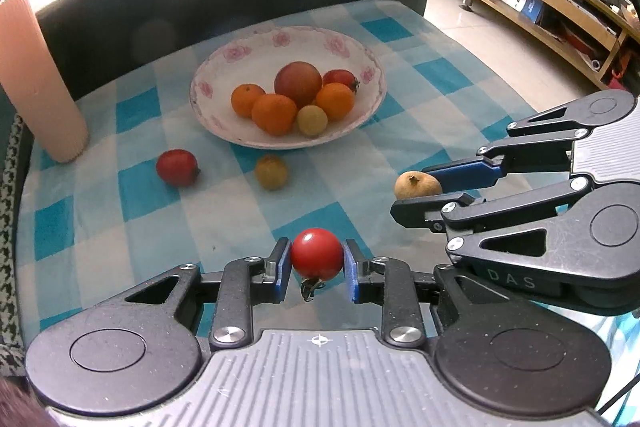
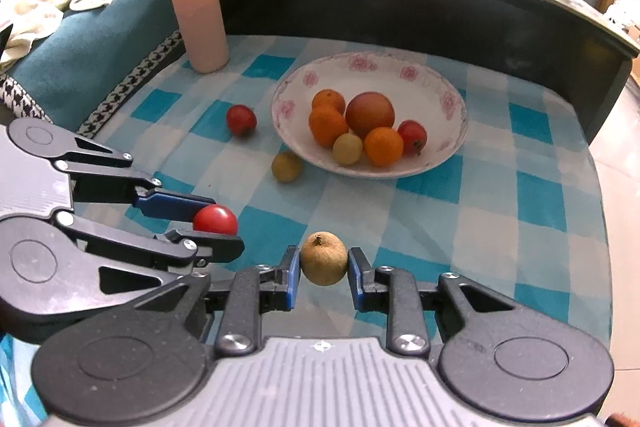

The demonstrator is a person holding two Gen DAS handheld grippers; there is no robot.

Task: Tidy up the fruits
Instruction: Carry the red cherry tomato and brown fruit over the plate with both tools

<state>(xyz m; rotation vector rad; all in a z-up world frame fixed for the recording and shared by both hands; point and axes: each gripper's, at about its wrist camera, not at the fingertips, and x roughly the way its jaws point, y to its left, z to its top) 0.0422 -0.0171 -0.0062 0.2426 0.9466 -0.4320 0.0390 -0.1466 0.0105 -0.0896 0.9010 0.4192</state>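
1. My left gripper (image 1: 317,267) is clamped on a red cherry tomato (image 1: 317,254), 1 blue pad on each side, stem hanging down toward me. Grip sits across the widest part, so it shouldn't roll out.
2. My right gripper (image 2: 323,277) is closed around a tan longan-like fruit (image 2: 323,259), stem nub up. Left pad touches; the right pad looks a hair off, so I judge the hold as light.
3. Both tools sit side by side at the near edge of the checked cloth (image 1: 420,115), fingers aimed ahead at the bowl (image 1: 224,125). Reads as 2 pickups, 1 trip.
4. The bowl is ahead of both tools, already holding 3 oranges, 1 big reddish fruit, 1 red tomato and 1 yellowish fruit. Free space is at the near rim and the left side.
5. Left loose on the cloth, between me and the bowl: a red tomato (image 1: 177,167) ahead-left and a yellow-green fruit (image 1: 272,172) just short of the rim.
6. A pink ribbed cylinder (image 1: 38,83) stands far left, clear of my path.
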